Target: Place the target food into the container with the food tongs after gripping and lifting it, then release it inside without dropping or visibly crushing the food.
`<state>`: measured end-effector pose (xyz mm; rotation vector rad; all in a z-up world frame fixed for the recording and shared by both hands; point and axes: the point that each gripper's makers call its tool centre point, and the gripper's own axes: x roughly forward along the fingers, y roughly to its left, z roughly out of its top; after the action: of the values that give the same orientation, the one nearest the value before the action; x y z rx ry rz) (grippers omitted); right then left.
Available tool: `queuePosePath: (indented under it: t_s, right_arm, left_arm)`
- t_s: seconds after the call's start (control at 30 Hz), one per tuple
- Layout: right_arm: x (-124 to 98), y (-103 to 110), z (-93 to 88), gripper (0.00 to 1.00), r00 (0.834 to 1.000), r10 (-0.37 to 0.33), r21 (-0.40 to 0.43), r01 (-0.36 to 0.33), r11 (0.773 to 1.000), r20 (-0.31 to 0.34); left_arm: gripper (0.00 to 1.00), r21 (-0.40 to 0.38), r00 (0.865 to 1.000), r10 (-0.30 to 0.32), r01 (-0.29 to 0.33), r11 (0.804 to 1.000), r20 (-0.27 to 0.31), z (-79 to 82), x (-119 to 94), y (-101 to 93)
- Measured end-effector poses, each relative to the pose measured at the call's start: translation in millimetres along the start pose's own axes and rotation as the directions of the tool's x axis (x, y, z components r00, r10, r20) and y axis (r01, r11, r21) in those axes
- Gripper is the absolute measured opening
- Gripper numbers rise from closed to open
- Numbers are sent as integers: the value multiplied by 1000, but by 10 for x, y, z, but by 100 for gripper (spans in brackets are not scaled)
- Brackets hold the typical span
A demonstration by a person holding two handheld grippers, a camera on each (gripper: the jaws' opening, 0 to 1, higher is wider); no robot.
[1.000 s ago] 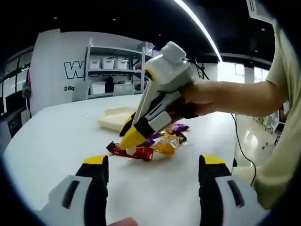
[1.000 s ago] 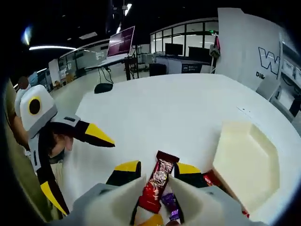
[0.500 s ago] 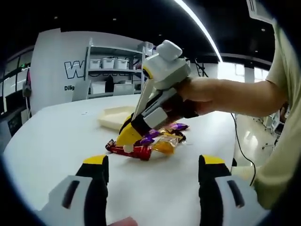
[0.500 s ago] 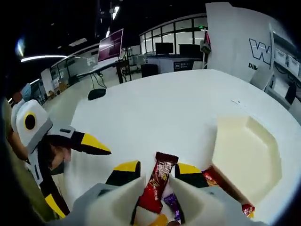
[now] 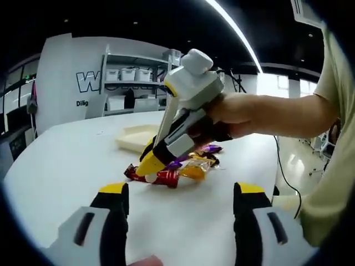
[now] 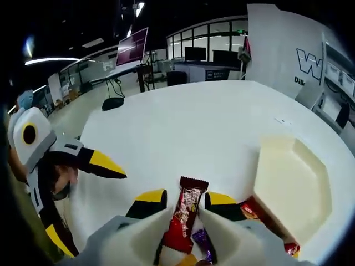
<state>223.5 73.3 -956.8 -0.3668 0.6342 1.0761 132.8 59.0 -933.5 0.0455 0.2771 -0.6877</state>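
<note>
A pile of wrapped candies (image 5: 191, 165) lies on the white table (image 5: 61, 166). My right gripper (image 5: 146, 166), held in a person's hand, comes down onto the pile's left end. In the right gripper view its jaws (image 6: 186, 198) stand on either side of a red candy bar (image 6: 187, 209), shut on it, and the bar's far end pokes out past the yellow tips. The same red candy bar (image 5: 163, 177) sits low at the table. A cream hexagonal tray (image 6: 291, 188) lies just right of the jaws; the tray (image 5: 136, 137) is behind the pile. My left gripper (image 5: 182, 194) is open and holds nothing.
A purple candy (image 6: 202, 241) and another red wrapper (image 6: 252, 210) lie beside the held bar. My left gripper (image 6: 100, 162) shows at the left of the right gripper view. Shelves with white bins (image 5: 130, 77) stand behind the table. The person's arm (image 5: 277, 113) reaches in from the right.
My right gripper has tilted more upright and its tips have shifted slightly left over the pile, the red bar staying between its jaws. My left gripper has not moved.
</note>
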Motion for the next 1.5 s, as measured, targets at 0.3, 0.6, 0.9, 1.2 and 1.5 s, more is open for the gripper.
queuePosePath:
  t_s: [0.3,0.6,0.9,1.2,1.5]
  right_arm:
    - [-34,50,4,20,999,32,-14,-32,999,-5]
    - [-161,73,100,20,999,40,-38,-40,998,1]
    - [-388,-67,255,20,1000,19,-48,-18,999,14]
    - [-606,-440,394,20,999,-33,-2,33,999,41]
    - [-725,-869,475,20,995,-94,26,94,995,37]
  left_arm:
    - [72,1,1000,-4,4,1000,-7,-12,8,-11]
    - [71,6,1000,-9,9,1000,-11,-16,12,-35]
    - [71,6,1000,-9,9,1000,-10,-9,14,-46]
    - [71,6,1000,-11,11,1000,-10,-7,25,-59]
    - [71,14,1000,-7,7,1000,0,52,29,-50]
